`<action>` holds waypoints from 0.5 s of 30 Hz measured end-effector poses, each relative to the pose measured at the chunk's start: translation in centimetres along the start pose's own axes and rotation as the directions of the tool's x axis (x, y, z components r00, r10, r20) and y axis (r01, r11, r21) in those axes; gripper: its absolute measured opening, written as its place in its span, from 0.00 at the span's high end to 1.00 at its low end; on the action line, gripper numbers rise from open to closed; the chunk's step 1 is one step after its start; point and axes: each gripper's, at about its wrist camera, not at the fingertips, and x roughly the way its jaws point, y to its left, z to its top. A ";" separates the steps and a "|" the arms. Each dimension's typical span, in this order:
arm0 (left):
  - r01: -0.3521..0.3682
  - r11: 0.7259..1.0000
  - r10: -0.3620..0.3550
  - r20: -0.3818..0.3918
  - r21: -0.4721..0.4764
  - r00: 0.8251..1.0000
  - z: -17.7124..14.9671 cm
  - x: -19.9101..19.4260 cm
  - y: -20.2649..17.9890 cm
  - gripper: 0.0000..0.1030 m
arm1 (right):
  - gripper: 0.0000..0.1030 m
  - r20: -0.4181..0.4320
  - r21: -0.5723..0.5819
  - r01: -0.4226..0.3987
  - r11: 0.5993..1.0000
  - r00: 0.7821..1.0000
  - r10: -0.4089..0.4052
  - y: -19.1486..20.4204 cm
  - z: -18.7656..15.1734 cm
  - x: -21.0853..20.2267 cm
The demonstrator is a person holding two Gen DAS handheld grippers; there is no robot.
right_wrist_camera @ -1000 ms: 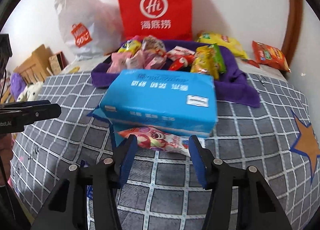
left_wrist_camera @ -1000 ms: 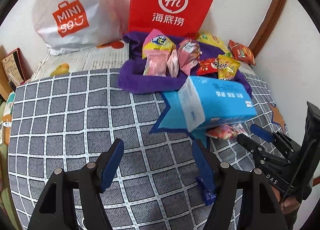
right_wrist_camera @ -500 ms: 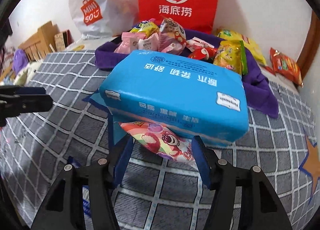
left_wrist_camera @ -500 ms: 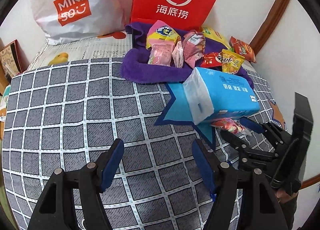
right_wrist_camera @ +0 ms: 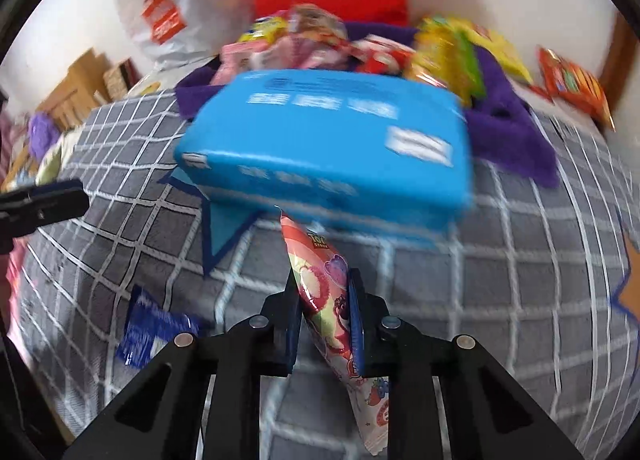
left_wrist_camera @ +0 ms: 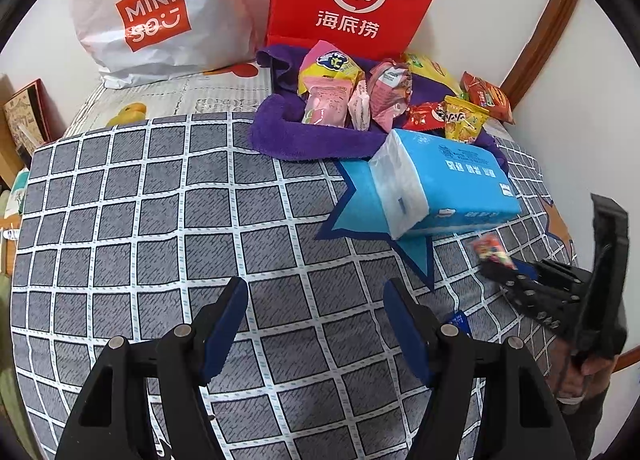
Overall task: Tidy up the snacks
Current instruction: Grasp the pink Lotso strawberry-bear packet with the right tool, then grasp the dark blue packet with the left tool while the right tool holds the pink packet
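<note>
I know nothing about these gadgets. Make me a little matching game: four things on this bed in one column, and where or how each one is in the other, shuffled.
Things:
1. pink snack packet
2. blue tissue pack
3. red paper bag
4. left gripper

States:
A. leaning against the wall
B. open, holding nothing
C. clamped in the right gripper
D. lying on the checked blanket, in front of the purple towel

Pairs: 1-C, 2-D, 3-A, 4-B

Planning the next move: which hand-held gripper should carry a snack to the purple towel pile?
Right. The right hand-held gripper is shut on the pink strawberry snack packet; the left hand-held gripper hangs open, empty.
</note>
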 end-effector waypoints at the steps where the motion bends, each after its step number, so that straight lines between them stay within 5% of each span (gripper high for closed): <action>1: 0.001 1.000 -0.001 0.001 0.002 1.000 -0.1 0.0 -0.1 0.34 | 0.80 0.000 0.044 -0.007 0.999 1.000 0.007 -0.9 -0.5 -0.7; 6: 0.020 1.000 -0.020 -0.010 0.009 1.000 -0.5 0.3 -1.5 0.34 | 0.78 0.026 0.183 0.030 0.983 0.999 -0.036 -4.4 -2.2 -2.3; 9: 0.037 0.998 -0.036 -0.035 0.041 0.999 -1.0 0.9 -3.1 0.34 | 0.76 0.004 0.175 0.093 0.980 0.995 -0.095 -4.8 -3.2 -1.5; 15: 0.074 0.997 -0.071 -0.103 0.028 0.992 -2.9 2.3 -4.6 0.34 | 0.76 0.112 0.105 0.161 0.981 0.979 -0.172 -4.0 -4.7 -1.8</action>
